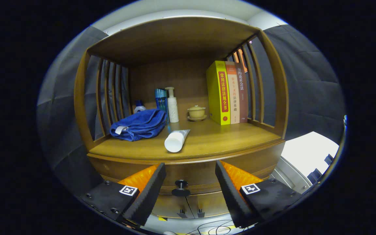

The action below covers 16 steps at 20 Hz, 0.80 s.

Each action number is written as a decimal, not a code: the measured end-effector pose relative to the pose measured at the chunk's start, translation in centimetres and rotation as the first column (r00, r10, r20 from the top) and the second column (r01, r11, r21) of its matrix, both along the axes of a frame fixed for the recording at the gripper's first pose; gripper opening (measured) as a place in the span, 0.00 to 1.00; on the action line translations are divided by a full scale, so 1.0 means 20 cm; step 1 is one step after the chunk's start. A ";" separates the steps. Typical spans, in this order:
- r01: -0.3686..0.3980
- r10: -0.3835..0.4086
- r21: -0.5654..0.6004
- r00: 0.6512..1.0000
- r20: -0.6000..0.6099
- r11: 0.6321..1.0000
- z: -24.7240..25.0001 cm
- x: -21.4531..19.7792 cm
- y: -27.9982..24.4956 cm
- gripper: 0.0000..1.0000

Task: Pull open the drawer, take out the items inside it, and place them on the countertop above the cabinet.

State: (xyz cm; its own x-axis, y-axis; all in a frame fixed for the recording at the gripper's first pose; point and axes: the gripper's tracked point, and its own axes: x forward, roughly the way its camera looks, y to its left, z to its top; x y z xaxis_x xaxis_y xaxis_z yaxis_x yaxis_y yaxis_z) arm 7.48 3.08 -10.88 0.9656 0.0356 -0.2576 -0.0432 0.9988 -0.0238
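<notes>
Tongs (pixel 190 178): spread wide, holding nothing.
Drawer knob (pixel 181 188): between the fingers, untouched.
Counter (pixel 214 140): tube (pixel 176 141), blue towel (pixel 139 124).

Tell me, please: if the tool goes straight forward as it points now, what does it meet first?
Most likely the dark drawer knob: it sits centred between the open tool's fingers, just ahead, on the closed drawer front. Depth is unclear.

The gripper (pixel 190 182) is held level, pointing at the drawer knob (pixel 181 188). Its two fingers are spread wide apart, one either side of the knob, touching nothing.
</notes>
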 end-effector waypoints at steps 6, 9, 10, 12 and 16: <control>0.009 -0.004 -0.035 0.991 0.132 0.999 0.33 -0.20 -0.06 0.99; 0.005 0.001 -0.028 0.983 0.186 1.000 0.48 -0.31 -0.05 0.99; 0.003 0.001 -0.021 0.982 0.191 1.000 0.51 -0.34 -0.06 0.99; 0.011 -0.008 -0.011 0.977 0.215 1.000 0.56 -0.40 -0.07 0.99; 0.017 -0.015 -0.007 0.973 0.231 1.000 0.59 -0.48 -0.08 0.99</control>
